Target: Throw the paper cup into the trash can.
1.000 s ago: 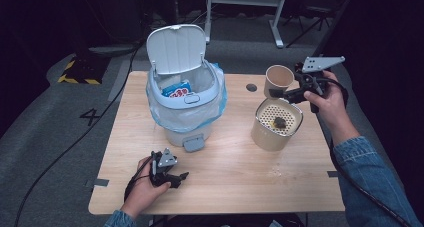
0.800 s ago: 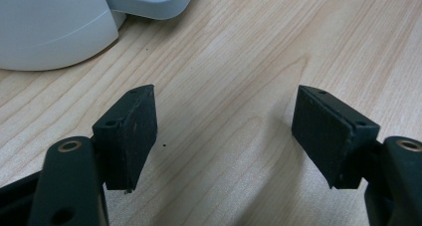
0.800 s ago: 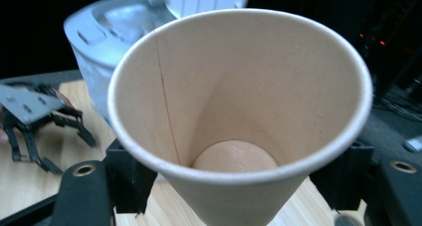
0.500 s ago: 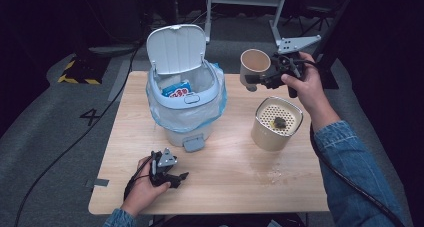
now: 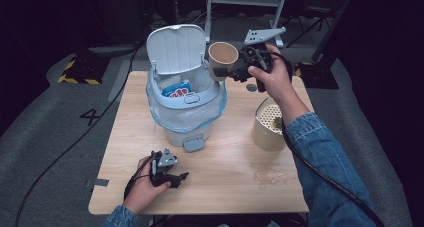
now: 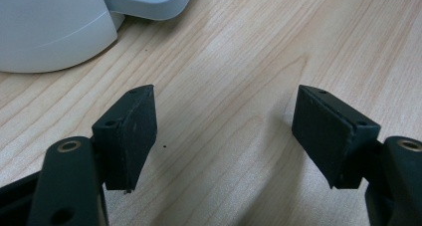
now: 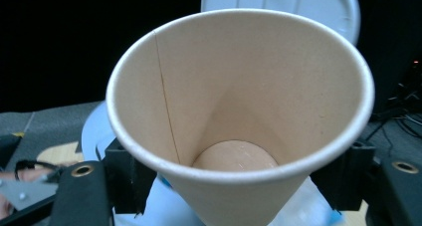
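Paper cup (image 5: 222, 58) clamped between right tongs (image 5: 231, 73), above bin (image 5: 186, 118).

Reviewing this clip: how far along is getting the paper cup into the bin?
Done: the bin has its lid up, and the paper cup is off the table, clamped in the right gripper beside the bin's rim. The left gripper rests open on the table. Left: dropping the cup in.

Tan paper cup (image 5: 223, 57) empty, tilted, held above open bin (image 5: 186, 104).
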A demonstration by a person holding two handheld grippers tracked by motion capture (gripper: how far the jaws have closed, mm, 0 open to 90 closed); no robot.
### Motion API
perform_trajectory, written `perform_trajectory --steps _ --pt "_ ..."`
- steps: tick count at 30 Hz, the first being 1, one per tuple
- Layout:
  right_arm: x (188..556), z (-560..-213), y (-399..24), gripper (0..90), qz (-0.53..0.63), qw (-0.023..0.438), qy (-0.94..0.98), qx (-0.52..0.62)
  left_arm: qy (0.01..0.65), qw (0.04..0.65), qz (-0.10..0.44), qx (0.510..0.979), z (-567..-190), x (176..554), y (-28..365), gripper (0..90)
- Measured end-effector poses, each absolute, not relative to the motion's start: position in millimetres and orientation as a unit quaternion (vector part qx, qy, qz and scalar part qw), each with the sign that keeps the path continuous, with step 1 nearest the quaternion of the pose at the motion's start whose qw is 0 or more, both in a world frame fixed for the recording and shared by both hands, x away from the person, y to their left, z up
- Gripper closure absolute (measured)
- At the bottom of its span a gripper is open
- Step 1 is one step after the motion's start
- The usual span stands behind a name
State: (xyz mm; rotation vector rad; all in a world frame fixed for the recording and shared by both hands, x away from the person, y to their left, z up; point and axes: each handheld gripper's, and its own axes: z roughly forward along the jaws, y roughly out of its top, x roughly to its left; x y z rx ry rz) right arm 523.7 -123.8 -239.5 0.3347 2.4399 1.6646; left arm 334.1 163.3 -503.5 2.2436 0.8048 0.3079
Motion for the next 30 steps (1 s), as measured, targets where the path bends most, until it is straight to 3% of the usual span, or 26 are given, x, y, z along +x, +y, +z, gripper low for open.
perform_trajectory --steps 21,23,25,26,28,30 --pt "525.7 -264.7 -57.5 27.6 0.499 0.055 0.855 0.132 0.311 0.361 0.118 0.871 -503.4 334.8 163.0 25.6" --pt "525.4 -266.9 -54.7 23.2 0.485 0.059 0.863 0.128 0.31 0.361 0.119 0.872 -503.4 335.0 162.9 25.5" --pt "525.0 -267.9 -52.4 8.0 0.471 0.069 0.874 0.1 0.31 0.361 0.119 0.872 -503.4 335.0 162.9 25.5" --pt "524.9 -268.1 -51.1 9.1 0.471 0.07 0.873 0.103 0.31 0.36 0.119 0.872 -503.4 335.0 162.9 25.5" --pt "524.1 -268.4 -48.9 22.1 0.482 0.084 0.863 0.124 0.31 0.361 0.119 0.872 -503.4 335.0 162.8 25.4" --pt "523.0 -267.9 -48.8 12.0 0.487 0.096 0.859 0.124 0.31 0.36 0.119 0.872 -503.4 335.0 162.8 25.4"
